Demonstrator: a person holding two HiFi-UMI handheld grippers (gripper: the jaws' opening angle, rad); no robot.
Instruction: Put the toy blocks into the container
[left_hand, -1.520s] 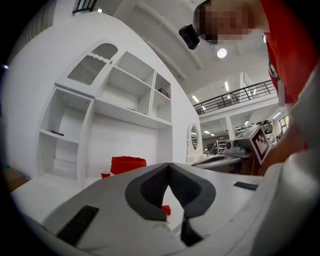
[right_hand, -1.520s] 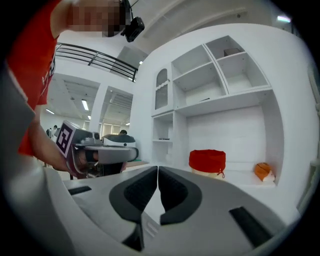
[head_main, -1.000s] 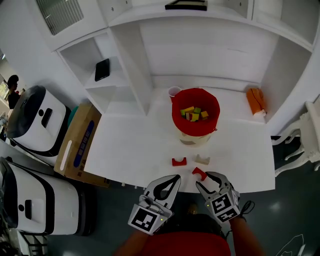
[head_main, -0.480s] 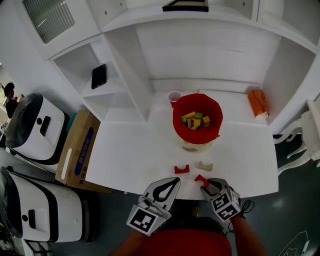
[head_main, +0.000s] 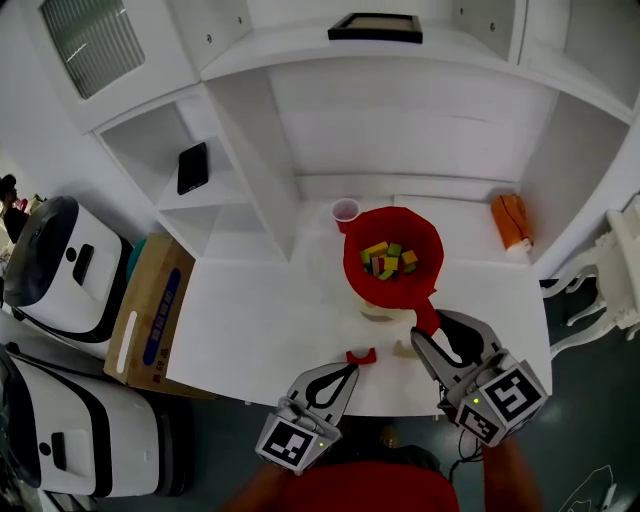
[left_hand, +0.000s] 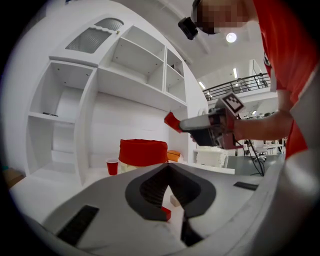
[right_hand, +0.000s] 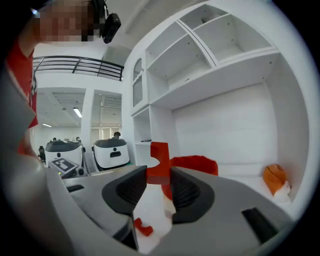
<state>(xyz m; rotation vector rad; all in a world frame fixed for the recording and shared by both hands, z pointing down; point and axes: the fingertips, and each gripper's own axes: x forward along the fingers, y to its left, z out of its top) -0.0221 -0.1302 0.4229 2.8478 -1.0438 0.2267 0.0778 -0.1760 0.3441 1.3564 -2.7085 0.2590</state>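
Observation:
A red bucket (head_main: 354, 252) stands on the white table (head_main: 260, 320) with several coloured blocks inside. My right gripper (head_main: 427, 330) hangs above the table just in front of the bucket, shut on a red notched block (head_main: 426, 317); the right gripper view shows that block (right_hand: 159, 164) pinched upright between the pads, with the bucket (right_hand: 197, 164) behind it. A red arch block (head_main: 360, 355) and a beige block (head_main: 403, 349) lie on the table near the front edge. My left gripper (head_main: 337, 376) sits shut and holds nothing, just in front of the red arch block (left_hand: 165, 213).
A red cup (head_main: 346, 212) stands behind the bucket on the left. An orange object (head_main: 510, 220) lies at the back right. White shelves rise behind and to the left, with a phone (head_main: 192, 167) on one. A cardboard box (head_main: 150, 310) and white machines (head_main: 60, 260) stand left of the table.
My right gripper closed on the red notched block at the table's front edge and carried it up and to the right, toward the bucket. The left gripper stayed put.

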